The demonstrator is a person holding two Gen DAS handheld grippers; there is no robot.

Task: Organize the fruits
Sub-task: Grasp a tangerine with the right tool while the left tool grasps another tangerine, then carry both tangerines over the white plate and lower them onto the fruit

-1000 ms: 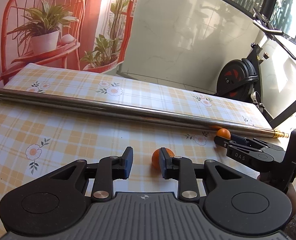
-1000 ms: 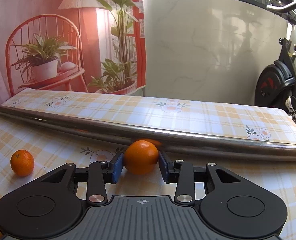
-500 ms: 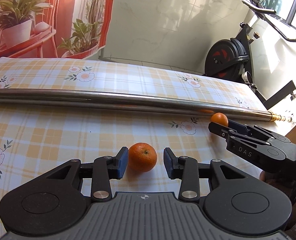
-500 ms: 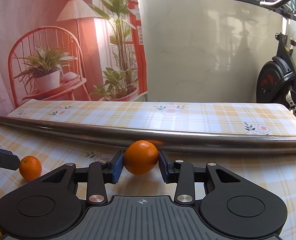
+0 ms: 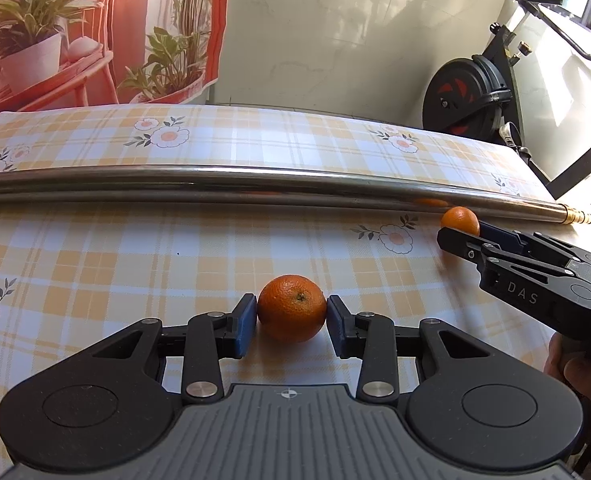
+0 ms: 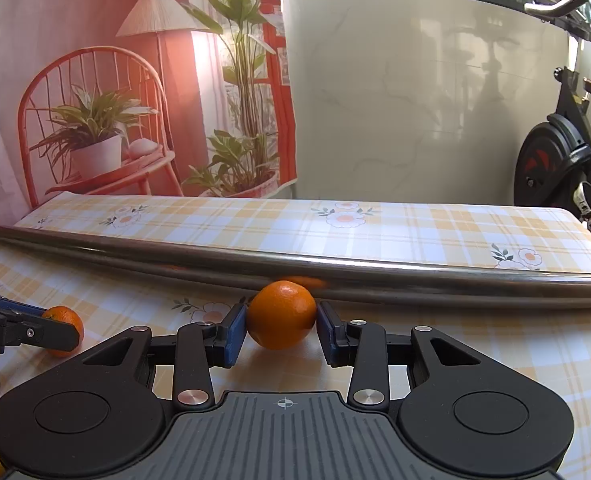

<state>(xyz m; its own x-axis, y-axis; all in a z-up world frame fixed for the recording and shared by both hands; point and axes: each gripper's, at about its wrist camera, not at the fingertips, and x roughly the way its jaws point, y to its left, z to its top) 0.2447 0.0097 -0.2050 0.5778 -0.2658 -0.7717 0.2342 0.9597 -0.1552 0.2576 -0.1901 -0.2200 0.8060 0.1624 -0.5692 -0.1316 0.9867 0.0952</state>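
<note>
Jaws of the left gripper have just been opening and are now standing either side of a small orange on the checked counter, pads just beside the peel, maybe grazing it. At two o'clock from it, the right gripper is clamping tight on a second orange, sitting against the metal pole at its twelve o'clock.

Bright daylight, sharp focus, fisheye-bent edges, glare on wall tiles
</note>
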